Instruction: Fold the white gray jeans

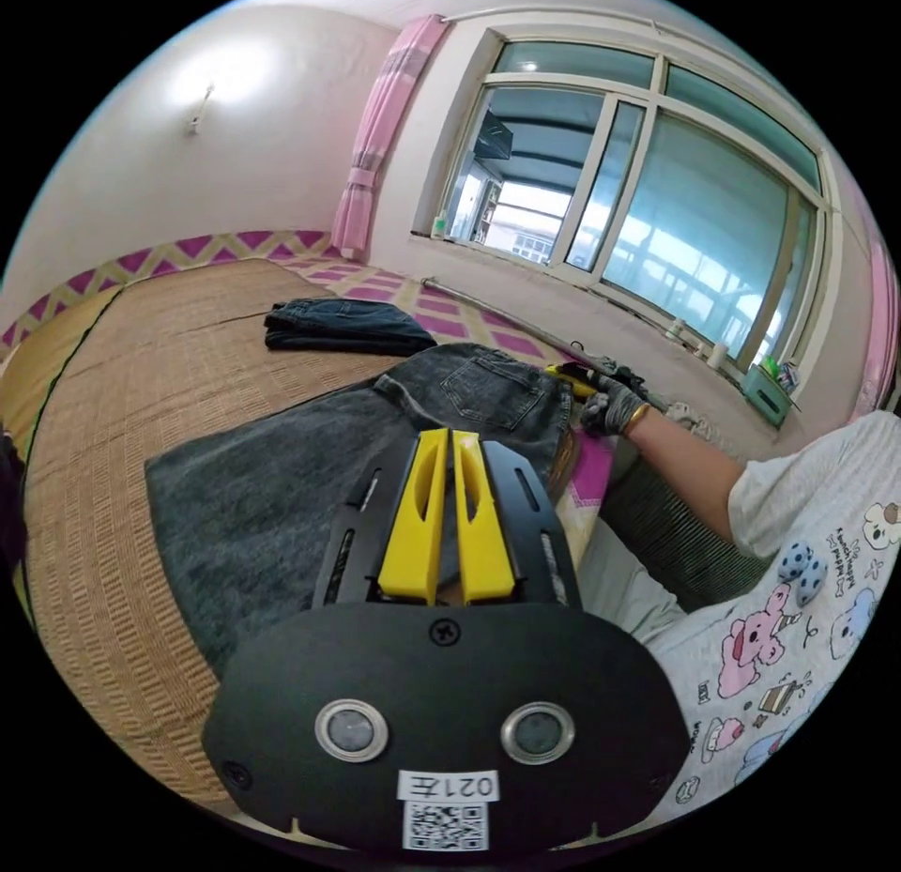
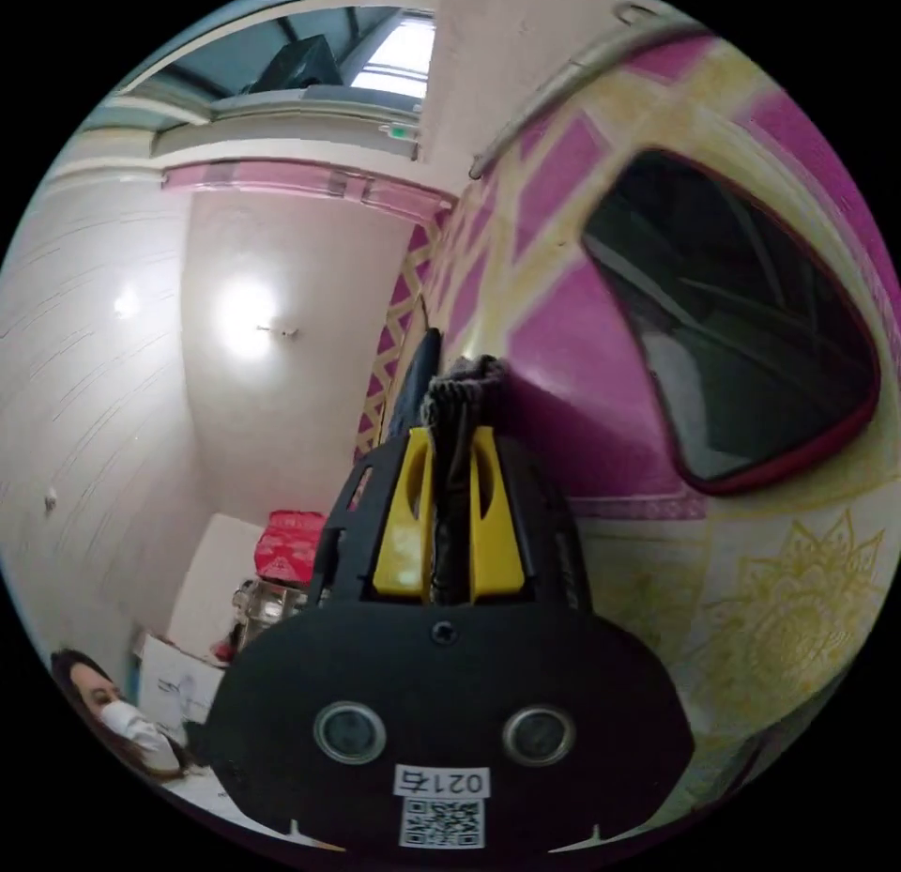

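The left gripper view looks across a broad woven mat (image 1: 141, 412), straw-coloured and ribbed, that covers the bed from 7 to 11 o'clock. A pink-and-yellow diamond-patterned sheet (image 1: 450, 313) borders it toward a wide window (image 1: 648, 206) at 1 o'clock, with a pink curtain (image 1: 380, 140) hanging at 12. The jeans (image 1: 282, 478), washed dark gray denim, lie flat on the mat at centre, back pocket up toward the window. Beyond them, at 11 o'clock and apart, sits a folded stack of darker denim (image 1: 343, 326). The left tool (image 1: 449, 440) hangs over the jeans, its yellow jaws nearly together; whether they pinch cloth I cannot tell. At 2 o'clock a gloved hand (image 1: 610, 405) holds the right tool (image 1: 574, 376) at the waistband edge; a cartoon-printed sleeve (image 1: 807, 590) lies at 4.

The right gripper view is rolled on its side and sits close to the sheet (image 2: 563, 281), whose magenta blocks and gold flower print run from 12 to 4 o'clock. A dark, rounded, red-rimmed object (image 2: 741, 346) lies at 3. The right tool (image 2: 449, 440) pinches a thick rolled fold of the jeans (image 2: 462, 384) between its yellow jaws. A plain pale wall (image 2: 272, 346) with a bright lamp lies at 9, and a person (image 2: 113, 722) at 7.
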Available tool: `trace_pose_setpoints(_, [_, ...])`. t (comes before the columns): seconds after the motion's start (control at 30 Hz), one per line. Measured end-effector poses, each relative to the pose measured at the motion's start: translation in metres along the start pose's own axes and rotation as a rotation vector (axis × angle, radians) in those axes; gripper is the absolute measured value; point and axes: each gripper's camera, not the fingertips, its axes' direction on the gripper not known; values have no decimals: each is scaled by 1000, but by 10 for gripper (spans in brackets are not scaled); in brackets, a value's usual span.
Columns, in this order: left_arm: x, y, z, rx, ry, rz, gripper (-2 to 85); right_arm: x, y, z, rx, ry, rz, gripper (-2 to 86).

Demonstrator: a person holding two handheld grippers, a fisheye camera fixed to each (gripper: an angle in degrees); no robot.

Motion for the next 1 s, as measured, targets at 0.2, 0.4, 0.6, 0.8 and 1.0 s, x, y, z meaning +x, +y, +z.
trace_pose_setpoints(0.2, [-37, 35, -59, 27, -1, -88, -10, -268, 85, 47, -28, 201, -713, 58])
trace_pose_setpoints(0.4, [-73, 76, -103, 47, 2, -215, -10, -436, 303, 197, -209, 240, -1355, 58])
trace_pose_setpoints(0.6, [-104, 109, -145, 41, -26, -293, -10, -370, 498, 383, -617, 400, -1666, 53])
trace_pose_setpoints(0.8, [-133, 125, -194, 92, -71, -337, -9, -410, 521, 367, -332, 376, -1681, 52])
trace_pose_setpoints(1.0, [-156, 108, -219, 193, -58, -350, -9, -365, 559, 428, -529, 404, -1720, 57])
